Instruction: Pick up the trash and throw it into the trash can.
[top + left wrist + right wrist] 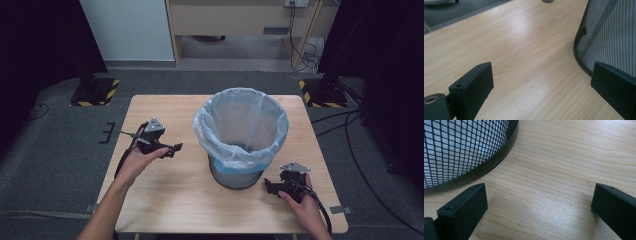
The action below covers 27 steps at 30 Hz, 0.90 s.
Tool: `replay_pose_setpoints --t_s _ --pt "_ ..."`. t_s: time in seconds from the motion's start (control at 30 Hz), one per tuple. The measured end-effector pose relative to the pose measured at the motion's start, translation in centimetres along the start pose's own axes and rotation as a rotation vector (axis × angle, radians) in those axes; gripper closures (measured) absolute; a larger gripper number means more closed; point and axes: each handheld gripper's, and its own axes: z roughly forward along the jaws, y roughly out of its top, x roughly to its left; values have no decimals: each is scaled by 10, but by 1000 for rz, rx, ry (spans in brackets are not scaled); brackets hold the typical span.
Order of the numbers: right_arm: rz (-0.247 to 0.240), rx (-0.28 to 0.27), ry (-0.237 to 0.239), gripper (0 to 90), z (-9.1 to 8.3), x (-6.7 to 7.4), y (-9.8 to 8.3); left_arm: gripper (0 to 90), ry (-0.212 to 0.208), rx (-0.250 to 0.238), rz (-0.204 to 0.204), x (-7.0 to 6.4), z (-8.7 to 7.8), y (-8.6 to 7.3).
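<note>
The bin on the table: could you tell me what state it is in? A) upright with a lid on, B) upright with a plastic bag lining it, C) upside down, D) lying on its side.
B: the high view shows the bin upright on the table, its mouth open, with a pale bag folded over the rim.

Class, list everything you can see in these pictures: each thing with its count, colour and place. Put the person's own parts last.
Black wire-mesh waste bin: one, centre-right of the table.
Pale translucent plastic bag liner: one, lining the bin, folded over its rim.
Light wooden table: one, rectangular, holding the bin.
Yellow-and-black striped bases: two, on the grey floor behind the table.
Left gripper: one, black, open, left of the bin.
Right gripper: one, black, open, by the bin's base.
Hands: two, holding the grippers.
</note>
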Motion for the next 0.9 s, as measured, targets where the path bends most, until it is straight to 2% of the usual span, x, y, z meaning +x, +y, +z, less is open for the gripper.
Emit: replay_pose_setpoints --t_s 0.13,0.3,0.4,0.5,0.63,0.73,0.83,0.9 --pt "-2 -1 -1 5 0 0 0 35 10 43 -7 1 10 -16" --pt "-1 -1 -2 4 0 0 0 46 37 93 -76 10 19 -37" --pt "-2 -1 -2 4 0 0 0 48 54 128 -75 13 24 -49" --pt "-2 -1 -2 5 0 0 0 47 56 131 -96 16 28 -60" --pt "-1 0 -3 5 0 0 0 45 92 137 -118 20 31 -69" --pt "-1 0 -3 5 0 0 0 45 101 147 -124 22 32 -73" --pt "-1 0 -3 5 0 0 0 44 118 161 -98 22 34 -76" --pt "-1 0 -3 4 0 0 0 41 114 161 -109 22 36 -78"
